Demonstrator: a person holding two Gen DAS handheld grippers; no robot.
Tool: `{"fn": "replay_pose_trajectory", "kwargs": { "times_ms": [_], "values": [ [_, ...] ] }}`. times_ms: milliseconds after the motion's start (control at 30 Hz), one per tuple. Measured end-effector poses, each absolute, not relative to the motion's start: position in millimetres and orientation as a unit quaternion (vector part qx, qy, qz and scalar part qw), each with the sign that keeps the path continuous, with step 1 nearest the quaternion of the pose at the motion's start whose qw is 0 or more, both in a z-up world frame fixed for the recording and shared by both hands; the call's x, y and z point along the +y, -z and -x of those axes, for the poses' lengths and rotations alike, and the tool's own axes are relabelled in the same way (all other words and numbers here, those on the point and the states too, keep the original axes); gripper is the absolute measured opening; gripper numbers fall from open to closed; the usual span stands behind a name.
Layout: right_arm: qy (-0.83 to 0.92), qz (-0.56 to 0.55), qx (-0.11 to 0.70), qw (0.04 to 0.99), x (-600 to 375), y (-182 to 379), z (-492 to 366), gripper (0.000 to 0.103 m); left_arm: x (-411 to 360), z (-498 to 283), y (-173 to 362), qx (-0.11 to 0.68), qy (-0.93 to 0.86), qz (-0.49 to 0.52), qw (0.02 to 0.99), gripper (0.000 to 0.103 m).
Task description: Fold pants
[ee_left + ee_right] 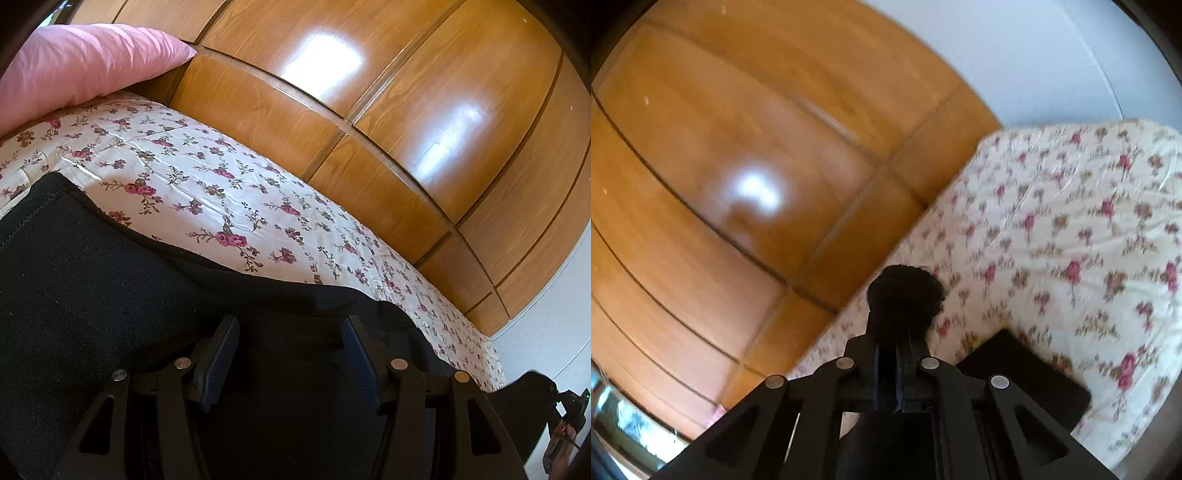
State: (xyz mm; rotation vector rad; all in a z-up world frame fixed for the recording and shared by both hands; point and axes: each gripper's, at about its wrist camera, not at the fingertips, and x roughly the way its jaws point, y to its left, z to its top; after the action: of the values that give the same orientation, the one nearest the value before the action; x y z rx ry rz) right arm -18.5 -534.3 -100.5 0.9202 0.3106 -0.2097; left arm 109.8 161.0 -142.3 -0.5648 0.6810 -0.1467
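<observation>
Black pants (110,280) lie spread on a floral bed sheet (207,184) and fill the lower left of the left wrist view. My left gripper (290,354) stands open just above the cloth. Its ribbed pads (221,354) are wide apart and do not press on anything. In the right wrist view my right gripper (901,328) is shut on a bunched fold of the black pants (905,291), held up over the bed's edge. Another flat part of the pants (1030,376) lies on the sheet (1071,221) to the right of the fingers.
A pink pillow (81,66) rests at the bed's far left end. Glossy wooden wardrobe doors (369,110) run close along the bed's far side. A white wall (1015,55) stands beyond. A person's hand (563,435) shows at the lower right edge.
</observation>
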Motion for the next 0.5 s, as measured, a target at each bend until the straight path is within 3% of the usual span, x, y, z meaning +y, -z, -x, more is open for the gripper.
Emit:
{"fn": "replay_pose_trajectory", "kwargs": {
  "times_ms": [200,300,367,467,500],
  "values": [
    [0.171,-0.446,0.275,0.835,-549,182,21,0.008,161,-109,142,0.330,0.071,0.273,0.901,0.059],
    [0.184,-0.470,0.274,0.818,-556,206,35,0.014,161,-109,142,0.330,0.070,0.273,0.901,0.059],
    [0.197,-0.469,0.261,0.821,-558,200,42,0.021,160,-110,141,0.331,0.070,0.273,0.901,0.059],
    [0.244,-0.425,0.249,0.835,-554,179,55,0.044,161,-110,141,0.329,0.071,0.274,0.901,0.059],
    [0.261,-0.415,0.247,0.836,-553,176,60,0.059,161,-110,141,0.329,0.071,0.275,0.901,0.059]
  ]
}}
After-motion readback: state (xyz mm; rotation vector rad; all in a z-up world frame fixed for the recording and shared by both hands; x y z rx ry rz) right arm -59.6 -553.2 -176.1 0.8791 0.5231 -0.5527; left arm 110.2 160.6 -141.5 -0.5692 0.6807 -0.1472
